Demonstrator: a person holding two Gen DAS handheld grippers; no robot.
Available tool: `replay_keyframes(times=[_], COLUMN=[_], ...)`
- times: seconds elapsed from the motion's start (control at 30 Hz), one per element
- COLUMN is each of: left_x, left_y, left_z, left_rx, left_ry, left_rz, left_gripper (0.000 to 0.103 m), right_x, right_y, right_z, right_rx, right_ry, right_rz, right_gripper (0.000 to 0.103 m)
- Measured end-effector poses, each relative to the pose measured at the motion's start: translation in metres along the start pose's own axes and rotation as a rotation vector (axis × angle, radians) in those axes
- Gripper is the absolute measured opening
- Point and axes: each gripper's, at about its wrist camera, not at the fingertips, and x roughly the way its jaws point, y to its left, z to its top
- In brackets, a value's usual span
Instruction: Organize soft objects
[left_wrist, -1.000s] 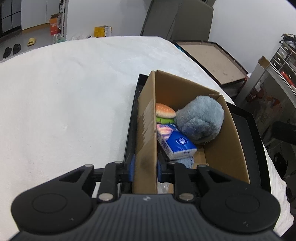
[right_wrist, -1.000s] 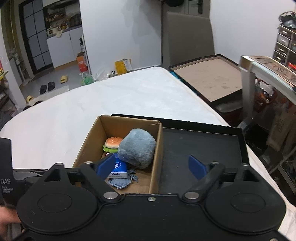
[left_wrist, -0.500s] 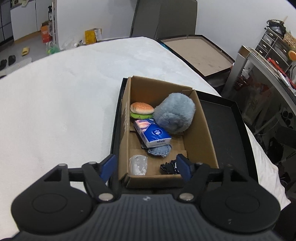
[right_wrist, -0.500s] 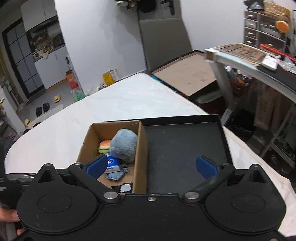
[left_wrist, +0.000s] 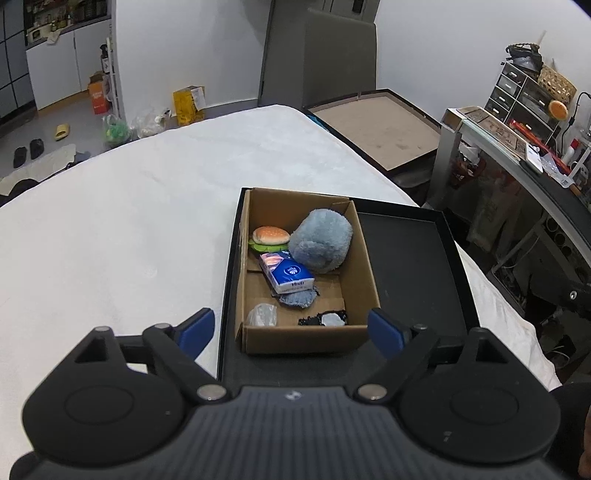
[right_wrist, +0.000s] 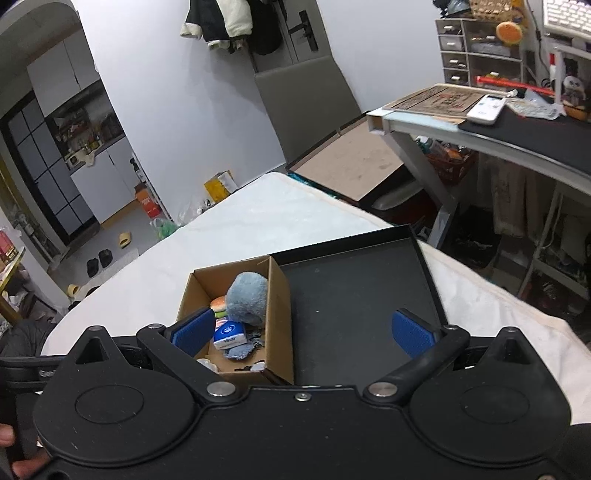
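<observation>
Cardboard box in black tray: burger toy, blue plush, tissue pack; left tool opening, empty; right tool spread wide, empty.

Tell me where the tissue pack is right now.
In the left wrist view the tissue pack lies mid-box in the cardboard box, just in front of the toy burger and the blue plush.
</observation>
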Motion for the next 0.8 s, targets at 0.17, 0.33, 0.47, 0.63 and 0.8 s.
replay_keyframes(times=[0.17,0.33,0.47,0.63,0.8], left_x=[-0.021,-0.039,-0.052,-0.067,-0.081], left_y=[-0.012,-0.023,-0.029,-0.033,-0.033], left_z=[-0.005,-0.012,-0.018,-0.026,-0.033], left_rx=[0.006,0.018,0.022,0.033,0.023], left_ry=[-0.007,-0.011,-0.017,-0.022,-0.029], left_rz=[-0.007,-0.008,-0.013,-0.015,-0.027], left_gripper=[0.095,0.098,0.098,0.098,0.098], right_x=[-0.021,-0.033,-0.042,-0.053,-0.065], right_y=[-0.007,-0.013,-0.014,-0.015,-0.015], right_z=[-0.004,-0.005,-0.005,-0.006,-0.007], right_rx=[-0.011,-0.001,-0.009,-0.012,-0.02], right_ry=[-0.022,-0.01,0.006,0.009,0.005], right_rz=[0.005,0.01,-0.001,-0.013,-0.034], right_gripper=[0.103,0.103,0.103,0.103,0.103])
